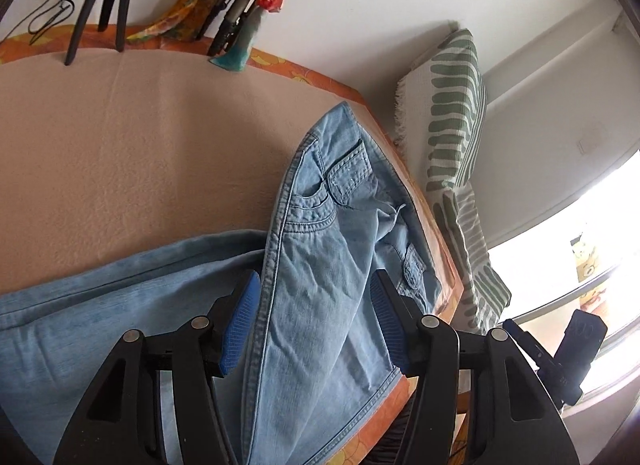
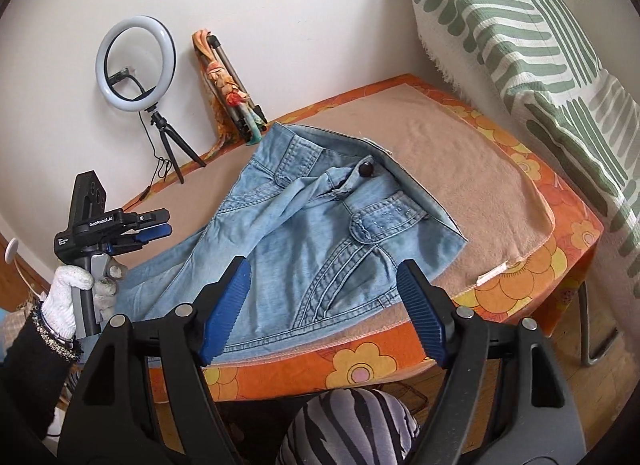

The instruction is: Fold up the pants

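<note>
Far left, a ring light [image 2: 136, 59] on its tripod; then the left gripper [image 2: 154, 225] in a gloved hand [image 2: 70, 293], jaws apart, gripping nothing. Centre, pale denim pants [image 2: 320, 233] rumpled on the beige blanket [image 2: 460, 169], waist toward the wall. Right gripper [image 2: 324, 269] hovering above, jaws wide, empty. Likely between folds: next, pinching an edge and carrying it across. No containers visible.

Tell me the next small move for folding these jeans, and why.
Probably lower the right gripper onto the waist end of the jeans and pinch it. Both grippers look open and empty above the denim, the left gripper beside the legs, and the jeans lie rumpled on the beige blanket, not yet folded.
</note>
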A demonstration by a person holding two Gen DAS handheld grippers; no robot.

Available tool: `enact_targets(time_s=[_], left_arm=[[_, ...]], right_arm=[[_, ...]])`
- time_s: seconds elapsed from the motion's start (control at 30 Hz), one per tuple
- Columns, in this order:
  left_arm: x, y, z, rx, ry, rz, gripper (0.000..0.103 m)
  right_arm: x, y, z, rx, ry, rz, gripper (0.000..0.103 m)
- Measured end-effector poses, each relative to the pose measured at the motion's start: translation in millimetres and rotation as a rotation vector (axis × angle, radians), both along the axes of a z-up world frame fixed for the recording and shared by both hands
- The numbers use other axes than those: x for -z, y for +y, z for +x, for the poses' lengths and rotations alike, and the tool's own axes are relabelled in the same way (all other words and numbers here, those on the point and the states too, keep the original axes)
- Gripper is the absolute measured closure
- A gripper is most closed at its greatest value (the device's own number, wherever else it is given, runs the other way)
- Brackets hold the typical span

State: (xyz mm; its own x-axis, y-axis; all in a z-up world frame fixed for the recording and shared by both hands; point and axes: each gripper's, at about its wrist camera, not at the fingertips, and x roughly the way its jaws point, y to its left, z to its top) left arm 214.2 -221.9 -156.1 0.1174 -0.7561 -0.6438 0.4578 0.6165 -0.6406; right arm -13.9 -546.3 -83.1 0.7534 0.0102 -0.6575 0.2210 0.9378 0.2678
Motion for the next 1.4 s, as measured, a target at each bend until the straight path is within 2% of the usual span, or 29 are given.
enact_targets(time_s=[0.13,0.27,0.4,0.53,0.6,0.67,0.7,0.73,0.87,0.9,0.97,1.07,1.13,1.27,1.4], left_arm=[[14.6,-22.4,14.9,0.003,0.042,0.009,0.047],[32.3,-38.2,27.5,-0.013,0.084,0.051,0.047],[48.8,-50.2,38.8,-0.025,0.160,-0.009,0.047],[54.3,-60.8,39.4,-0.033,0.146,-0.015,0.048],[55.2,-62.2,39.4,-0.034,0.144,-0.042,0.048],[53.5,-63.3,37.7,-0.035,0.121,-0.058,0.060],[51.9,-64.9,37.0,-0.033,0.104,-0.054,0.078],[49.4,-66.0,35.6,-0.028,0.087,-0.055,0.085],[33.4,-68.8,24.6,-0.004,0.013,-0.063,0.089],[28.3,-71.0,20.5,0.011,-0.011,-0.067,0.092],[13.0,-74.7,9.0,0.053,-0.065,-0.110,0.095],[-9.9,-90.1,-15.1,0.138,-0.163,-0.096,0.097],[-18.0,-101.4,-33.8,0.199,-0.198,-0.097,0.097],[-19.9,-115.9,-75.1,0.320,-0.239,-0.082,0.097],[-0.6,-128.9,-96.7,0.395,-0.205,-0.054,0.097]], right_arm=[[5.4,-19.1,-5.6,0.032,-0.001,0.017,0.025],[10.8,-32.0,-7.6,0.050,-0.001,0.033,0.025],[15.4,-41.7,-9.0,0.060,-0.001,0.042,0.025],[18.8,-51.9,-12.6,0.080,-0.001,0.050,0.025],[19.5,-55.9,-15.8,0.093,-0.002,0.052,0.025],[20.5,-60.5,-18.1,0.105,-0.006,0.058,0.025],[21.2,-62.7,-18.4,0.109,-0.006,0.063,0.025],[22.2,-64.3,-18.5,0.112,-0.005,0.069,0.025],[24.8,-67.5,-14.4,0.105,-0.006,0.079,0.025],[25.2,-67.7,-13.0,0.103,-0.008,0.081,0.025],[26.3,-69.6,-9.3,0.098,-0.012,0.092,0.025],[27.0,-73.2,-3.3,0.093,-0.021,0.121,0.025],[27.2,-76.2,1.1,0.086,-0.030,0.148,0.025],[25.0,-85.1,6.0,0.080,-0.066,0.224,0.025],[28.3,-108.6,6.0,0.102,-0.112,0.345,0.025]])
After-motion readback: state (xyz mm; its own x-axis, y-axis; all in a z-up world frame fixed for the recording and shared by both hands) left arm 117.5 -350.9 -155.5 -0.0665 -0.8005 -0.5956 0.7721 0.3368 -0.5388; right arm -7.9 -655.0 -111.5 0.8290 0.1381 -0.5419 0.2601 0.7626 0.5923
